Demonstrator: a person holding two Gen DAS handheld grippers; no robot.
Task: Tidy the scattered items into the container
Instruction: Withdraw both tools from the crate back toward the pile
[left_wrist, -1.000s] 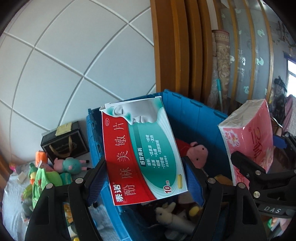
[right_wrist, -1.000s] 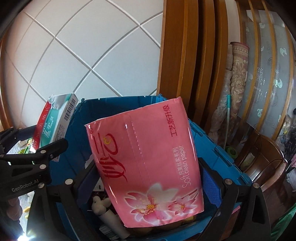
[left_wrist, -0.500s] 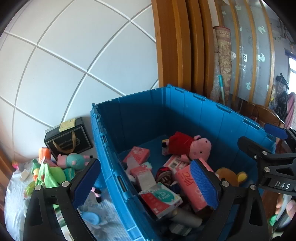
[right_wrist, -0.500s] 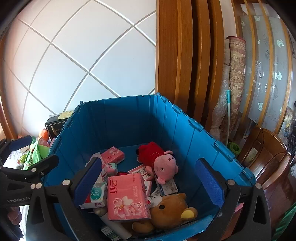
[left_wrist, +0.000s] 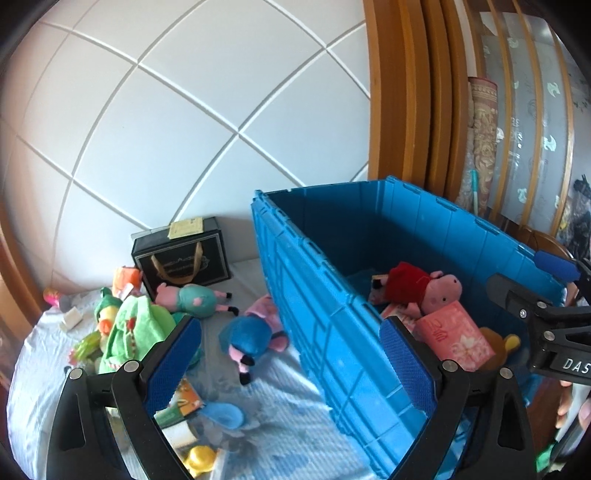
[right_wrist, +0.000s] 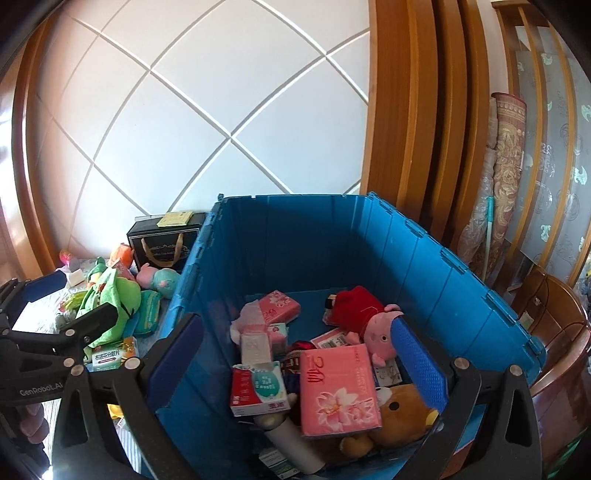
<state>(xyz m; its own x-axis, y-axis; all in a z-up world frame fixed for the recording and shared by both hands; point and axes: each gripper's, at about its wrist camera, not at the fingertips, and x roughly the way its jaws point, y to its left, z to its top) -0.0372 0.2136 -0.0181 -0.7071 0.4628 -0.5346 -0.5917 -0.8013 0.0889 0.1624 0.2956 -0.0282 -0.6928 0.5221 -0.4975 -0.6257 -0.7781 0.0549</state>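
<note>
- bed surface (left_wrist: 288, 398): pale blue-white patterned cover, runs up to the white panelled wall
- blue crate (left_wrist: 332, 332) sits on it at the right side, walls upright
- black gift box (left_wrist: 183, 260) at the far edge, against the wall, just left of the crate
- teal-dress pig plush (left_wrist: 192, 297) lying in front of that box
- blue-dress pig plush (left_wrist: 251, 338) lying just beside the crate's left wall
- green plush (left_wrist: 127, 330) heaped toward the left edge
- small white block (left_wrist: 71, 319) near the far left corner
- yellow toy (left_wrist: 201, 458) at the near edge
</note>
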